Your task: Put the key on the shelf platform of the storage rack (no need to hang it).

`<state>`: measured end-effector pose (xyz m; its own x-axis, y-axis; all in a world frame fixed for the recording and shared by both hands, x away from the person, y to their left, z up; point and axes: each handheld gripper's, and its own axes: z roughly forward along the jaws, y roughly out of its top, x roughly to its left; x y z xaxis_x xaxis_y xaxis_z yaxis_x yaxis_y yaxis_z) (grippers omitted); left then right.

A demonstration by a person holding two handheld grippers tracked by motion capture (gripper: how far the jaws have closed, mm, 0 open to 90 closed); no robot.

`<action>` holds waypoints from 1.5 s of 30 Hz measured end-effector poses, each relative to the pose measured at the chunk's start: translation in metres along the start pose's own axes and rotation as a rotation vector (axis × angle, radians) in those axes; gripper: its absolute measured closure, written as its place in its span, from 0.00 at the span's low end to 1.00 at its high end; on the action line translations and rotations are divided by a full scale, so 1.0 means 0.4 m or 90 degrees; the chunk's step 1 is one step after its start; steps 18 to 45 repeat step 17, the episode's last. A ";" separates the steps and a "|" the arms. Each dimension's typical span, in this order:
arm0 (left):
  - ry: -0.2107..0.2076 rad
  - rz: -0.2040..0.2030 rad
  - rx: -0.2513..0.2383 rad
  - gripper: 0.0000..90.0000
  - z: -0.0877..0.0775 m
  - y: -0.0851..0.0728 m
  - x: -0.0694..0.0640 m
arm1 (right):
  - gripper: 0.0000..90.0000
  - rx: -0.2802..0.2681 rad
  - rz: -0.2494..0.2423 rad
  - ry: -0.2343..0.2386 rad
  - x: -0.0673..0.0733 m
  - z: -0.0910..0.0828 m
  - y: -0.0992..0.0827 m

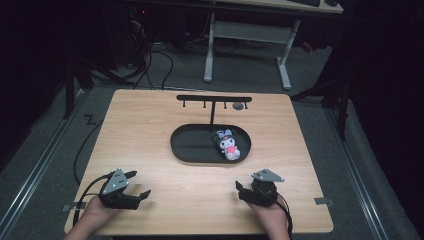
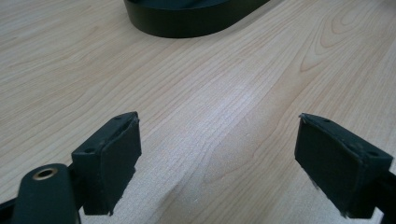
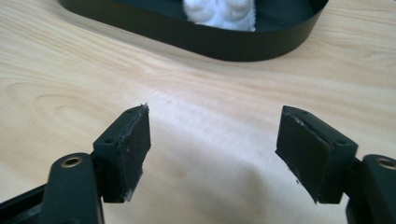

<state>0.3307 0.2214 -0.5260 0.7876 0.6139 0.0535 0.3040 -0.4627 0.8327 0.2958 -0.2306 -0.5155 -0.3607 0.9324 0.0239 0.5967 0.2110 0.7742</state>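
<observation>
A black oval tray [image 1: 182,150] lies at the middle of the wooden table. A small plush doll [image 1: 228,144] with a dark hood and a pink and white body lies in its right half. My left gripper [image 1: 141,183] rests near the front left of the table, open, with bare wood between its pads [image 2: 219,154]. My right gripper [image 1: 252,184] sits near the front right, just short of the tray, open with nothing between its jaws [image 3: 212,144]. In the right gripper view the tray wall [image 3: 224,44] lies ahead, with the doll's white part [image 3: 224,11] above it.
A black T-shaped rack with hooks [image 1: 214,98] stands at the tray's back edge, a small dark piece [image 1: 238,106] hanging at its right. Tape marks [image 1: 324,201] sit near the front corners. The tray's end [image 2: 187,23] lies ahead of the left gripper. A white-legged desk [image 1: 250,30] stands beyond the table.
</observation>
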 end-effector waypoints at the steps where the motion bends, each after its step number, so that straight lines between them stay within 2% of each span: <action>1: -0.002 0.000 0.002 0.17 0.001 0.001 0.001 | 0.28 -0.005 0.000 -0.004 0.013 -0.015 -0.027; 2: -0.002 0.000 0.002 0.17 0.001 0.001 0.001 | 0.28 -0.005 0.000 -0.004 0.013 -0.015 -0.027; 3: -0.005 -0.001 0.001 0.17 0.000 0.001 0.002 | 0.27 0.001 -0.032 0.002 0.027 -0.026 -0.039; 5: -0.005 -0.002 0.000 0.17 0.001 0.001 0.003 | 0.28 -0.003 -0.038 -0.008 0.032 -0.029 -0.045; 16: -0.009 -0.006 0.001 0.17 0.002 0.002 0.005 | 0.28 -0.001 -0.037 -0.009 0.039 -0.016 -0.049; 45: -0.009 -0.006 0.001 0.17 0.002 0.002 0.005 | 0.28 -0.001 -0.036 -0.010 0.039 -0.015 -0.048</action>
